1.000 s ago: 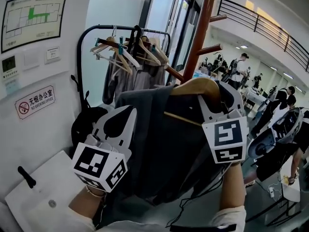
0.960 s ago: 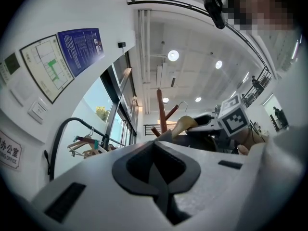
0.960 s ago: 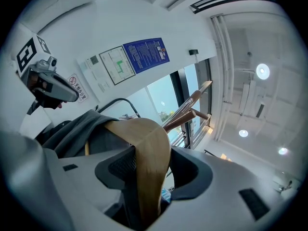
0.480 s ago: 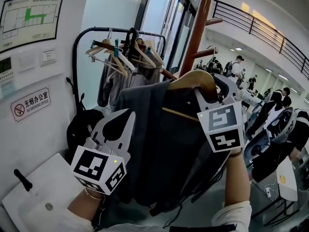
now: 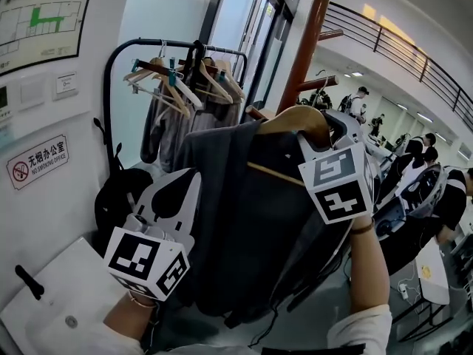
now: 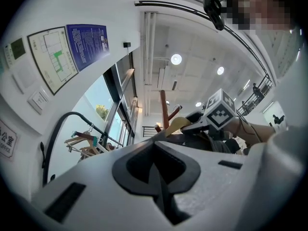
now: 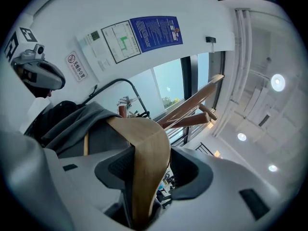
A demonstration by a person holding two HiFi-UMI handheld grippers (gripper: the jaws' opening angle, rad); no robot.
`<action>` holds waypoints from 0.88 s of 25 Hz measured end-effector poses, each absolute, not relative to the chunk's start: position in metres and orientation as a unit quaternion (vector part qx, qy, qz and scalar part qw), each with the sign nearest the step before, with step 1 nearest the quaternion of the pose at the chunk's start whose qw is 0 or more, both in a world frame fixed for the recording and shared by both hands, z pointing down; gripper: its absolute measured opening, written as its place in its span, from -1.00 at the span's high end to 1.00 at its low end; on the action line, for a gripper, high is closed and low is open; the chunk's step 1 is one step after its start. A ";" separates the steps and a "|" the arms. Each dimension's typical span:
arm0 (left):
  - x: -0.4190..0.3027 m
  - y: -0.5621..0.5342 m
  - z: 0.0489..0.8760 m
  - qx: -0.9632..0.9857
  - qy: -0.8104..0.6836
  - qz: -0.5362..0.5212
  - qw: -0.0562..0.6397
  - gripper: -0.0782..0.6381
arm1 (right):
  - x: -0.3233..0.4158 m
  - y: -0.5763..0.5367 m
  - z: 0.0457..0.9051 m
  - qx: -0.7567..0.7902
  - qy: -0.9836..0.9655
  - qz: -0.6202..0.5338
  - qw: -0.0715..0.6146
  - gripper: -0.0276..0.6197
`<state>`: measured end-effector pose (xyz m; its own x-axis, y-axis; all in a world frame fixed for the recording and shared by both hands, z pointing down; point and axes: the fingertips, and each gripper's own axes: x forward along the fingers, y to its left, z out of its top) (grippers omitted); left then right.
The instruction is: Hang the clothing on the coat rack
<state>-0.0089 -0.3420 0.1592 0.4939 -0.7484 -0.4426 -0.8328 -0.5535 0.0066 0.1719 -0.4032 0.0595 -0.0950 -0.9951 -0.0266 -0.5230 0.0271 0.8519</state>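
Observation:
A dark grey garment (image 5: 251, 220) hangs on a wooden hanger (image 5: 299, 120). My right gripper (image 5: 325, 135) is shut on the hanger's curved shoulder (image 7: 144, 143), holding it up just in front of the brown coat rack pole (image 5: 307, 50) and below its pegs (image 7: 192, 102). The garment drapes down to the left of the jaws (image 7: 72, 129). My left gripper (image 5: 174, 198) is low on the left beside the garment's edge, its jaws shut with nothing between them (image 6: 156, 165). From the left gripper view the hanger (image 6: 177, 125) and the rack (image 6: 164, 109) show ahead.
A black clothes rail (image 5: 177, 46) with several wooden hangers and grey clothes stands behind the garment. A black bag (image 5: 122, 191) sits under it. A white wall with signs (image 5: 41, 161) is at left, a white box (image 5: 44, 302) below. People and machines fill the hall at right.
My right gripper has lifted the hanger and garment a little higher toward the rack pegs. The left gripper has stayed low on the left, still shut.

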 end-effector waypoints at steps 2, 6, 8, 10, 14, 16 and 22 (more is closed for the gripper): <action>-0.010 -0.346 0.161 -0.859 0.458 0.205 0.101 0.76 | 0.171 -0.408 0.062 0.593 -0.639 -0.365 0.326 0.19; -0.012 -0.352 0.165 -0.862 0.451 0.209 0.096 0.76 | 0.169 -0.414 0.064 0.598 -0.632 -0.363 0.333 0.19; -0.013 -0.355 0.167 -0.863 0.450 0.210 0.093 0.76 | 0.168 -0.417 0.065 0.599 -0.630 -0.363 0.336 0.19; -0.014 -0.358 0.170 -0.864 0.448 0.210 0.090 0.76 | 0.170 -0.422 0.073 0.599 -0.633 -0.351 0.343 0.19; -0.017 -0.362 0.173 -0.864 0.448 0.212 0.085 0.76 | 0.170 -0.428 0.080 0.599 -0.632 -0.341 0.354 0.19; -0.020 -0.363 0.174 -0.864 0.449 0.213 0.083 0.76 | 0.165 -0.430 0.078 0.597 -0.632 -0.347 0.351 0.19; -0.024 -0.371 0.182 -0.863 0.453 0.210 0.075 0.76 | 0.166 -0.437 0.082 0.599 -0.630 -0.347 0.352 0.19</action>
